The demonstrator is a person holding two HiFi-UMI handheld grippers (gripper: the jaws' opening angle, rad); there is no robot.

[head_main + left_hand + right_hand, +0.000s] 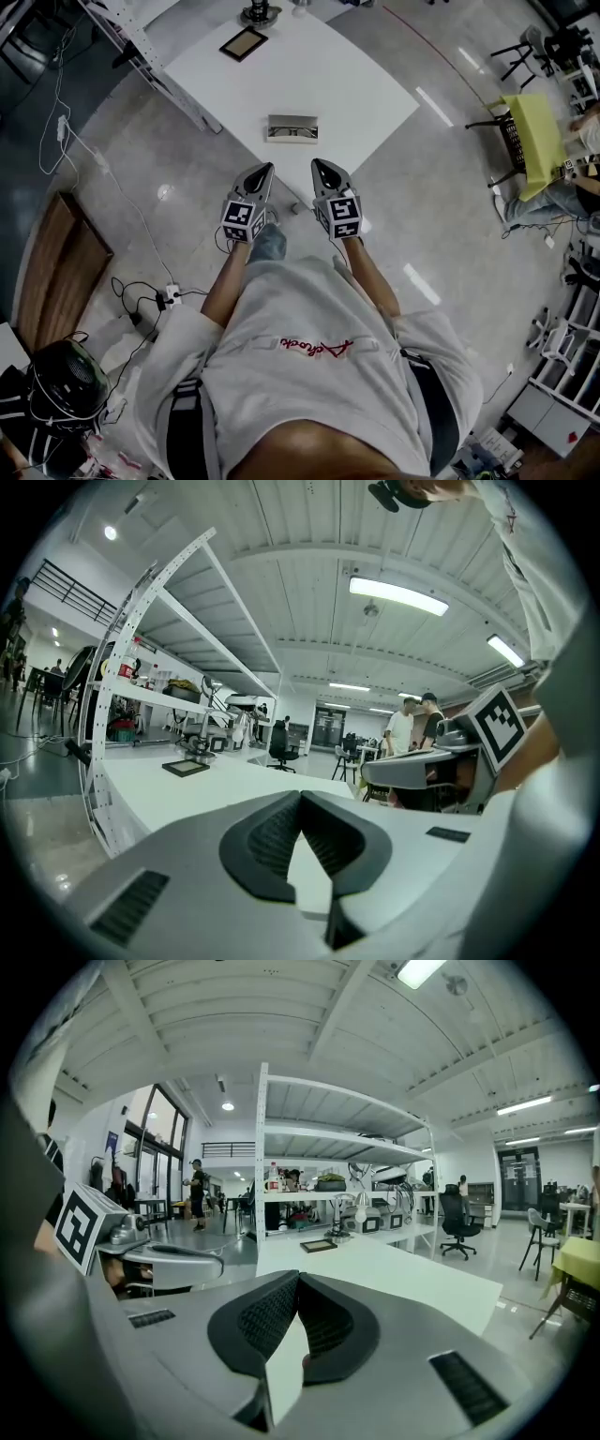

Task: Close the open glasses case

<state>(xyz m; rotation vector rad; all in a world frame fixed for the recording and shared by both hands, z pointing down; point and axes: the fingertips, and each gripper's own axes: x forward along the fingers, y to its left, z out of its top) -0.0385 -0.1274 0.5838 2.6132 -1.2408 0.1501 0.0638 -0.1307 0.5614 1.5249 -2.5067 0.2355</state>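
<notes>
Glasses case (292,128) lay open on the white table (356,84), its long axis running from 9 to 3 o'clock in the head view. Left gripper (268,169) and right gripper (318,164) hovered at its 6 o'clock, clear of it, jaws closed tip to tip, holding nothing.
</notes>
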